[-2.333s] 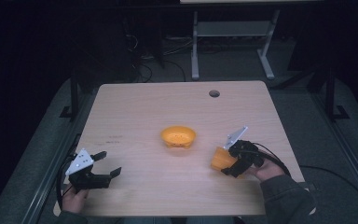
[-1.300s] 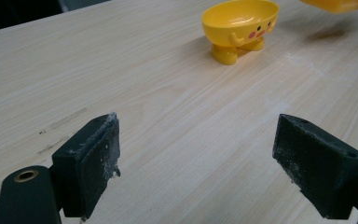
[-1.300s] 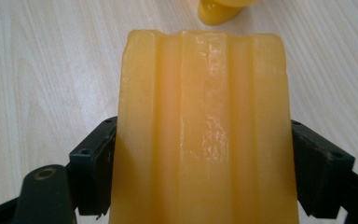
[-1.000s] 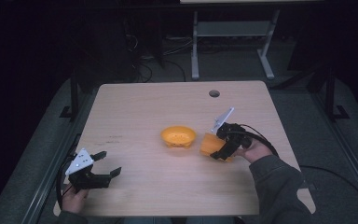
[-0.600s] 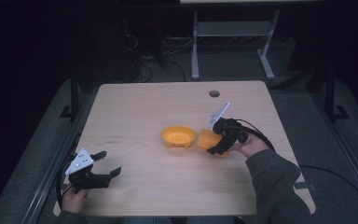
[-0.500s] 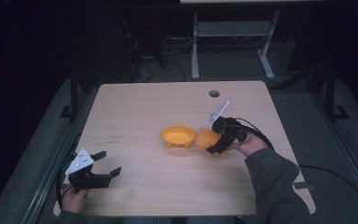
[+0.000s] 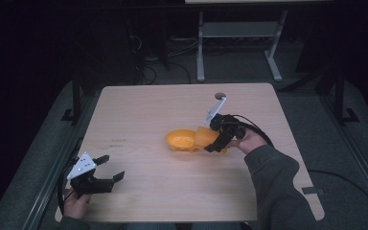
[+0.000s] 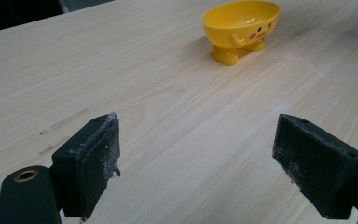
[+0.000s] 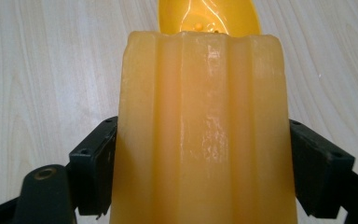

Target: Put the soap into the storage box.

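A yellow footed bowl with a small face on its side stands at the middle of the wooden table; it also appears far off in the left gripper view. My right gripper is shut on an orange ribbed cup, held tipped against the bowl's right rim. In the right gripper view the cup sits between both jaws, with the bowl just beyond its far end. My left gripper rests open near the table's front left corner, with bare table between its pads.
A round cable hole lies in the table's far side, behind the right gripper. A metal stand and cables on the floor lie beyond the far edge. Dark floor surrounds the table.
My right gripper has carried the orange cup from the front right of the table leftward and away, up to the bowl's rim. The left gripper has stayed still.
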`<state>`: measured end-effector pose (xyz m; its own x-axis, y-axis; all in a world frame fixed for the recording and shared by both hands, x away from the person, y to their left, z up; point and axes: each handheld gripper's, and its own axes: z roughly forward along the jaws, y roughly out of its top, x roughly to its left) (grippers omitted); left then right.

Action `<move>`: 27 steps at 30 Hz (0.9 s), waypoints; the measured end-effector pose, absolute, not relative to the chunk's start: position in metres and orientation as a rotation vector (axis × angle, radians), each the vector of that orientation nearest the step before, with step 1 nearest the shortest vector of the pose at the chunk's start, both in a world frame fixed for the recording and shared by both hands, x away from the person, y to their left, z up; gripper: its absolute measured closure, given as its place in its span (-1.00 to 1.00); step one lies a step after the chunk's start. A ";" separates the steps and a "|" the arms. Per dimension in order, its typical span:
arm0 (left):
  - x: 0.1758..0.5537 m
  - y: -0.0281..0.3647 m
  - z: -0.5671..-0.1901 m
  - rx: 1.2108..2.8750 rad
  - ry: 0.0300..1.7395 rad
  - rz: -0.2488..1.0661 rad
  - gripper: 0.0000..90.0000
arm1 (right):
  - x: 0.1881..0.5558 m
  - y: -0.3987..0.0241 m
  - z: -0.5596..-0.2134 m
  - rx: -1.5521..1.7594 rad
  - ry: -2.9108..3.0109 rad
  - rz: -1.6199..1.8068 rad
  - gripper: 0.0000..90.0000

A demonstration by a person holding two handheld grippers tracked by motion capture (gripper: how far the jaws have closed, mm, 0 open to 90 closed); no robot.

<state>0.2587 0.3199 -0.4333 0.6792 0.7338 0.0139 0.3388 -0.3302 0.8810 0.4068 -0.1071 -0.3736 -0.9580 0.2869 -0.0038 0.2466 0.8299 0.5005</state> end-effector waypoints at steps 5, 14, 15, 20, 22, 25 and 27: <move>0.259 0.319 -0.433 1.933 0.834 0.516 -0.68 | 0.412 -0.098 -0.372 0.395 2.938 0.777 -0.54; 0.260 0.319 -0.434 1.933 0.834 0.518 -0.68 | 0.422 -0.084 -0.365 0.349 2.944 0.770 -0.54; 0.260 0.319 -0.434 1.933 0.835 0.518 -0.68 | 0.423 -0.084 -0.364 0.352 2.945 0.780 -0.54; 0.260 0.320 -0.433 1.934 0.835 0.519 -0.68 | 0.427 -0.078 -0.362 0.326 2.944 0.765 -0.55; 0.260 0.320 -0.433 1.935 0.834 0.519 -0.68 | 0.428 -0.075 -0.360 0.323 2.946 0.756 -0.54; 0.260 0.320 -0.433 1.934 0.834 0.520 -0.68 | 0.431 -0.071 -0.359 0.312 2.948 0.775 -0.55; 0.260 0.320 -0.433 1.934 0.833 0.520 -0.68 | 0.432 -0.068 -0.359 0.304 2.949 0.758 -0.55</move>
<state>0.2596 0.3199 -0.4332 0.6795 0.7335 0.0171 0.3372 -0.3329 0.8806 0.4323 -0.0679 -0.3593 -0.9770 0.2113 -0.0296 0.1708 0.8577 0.4849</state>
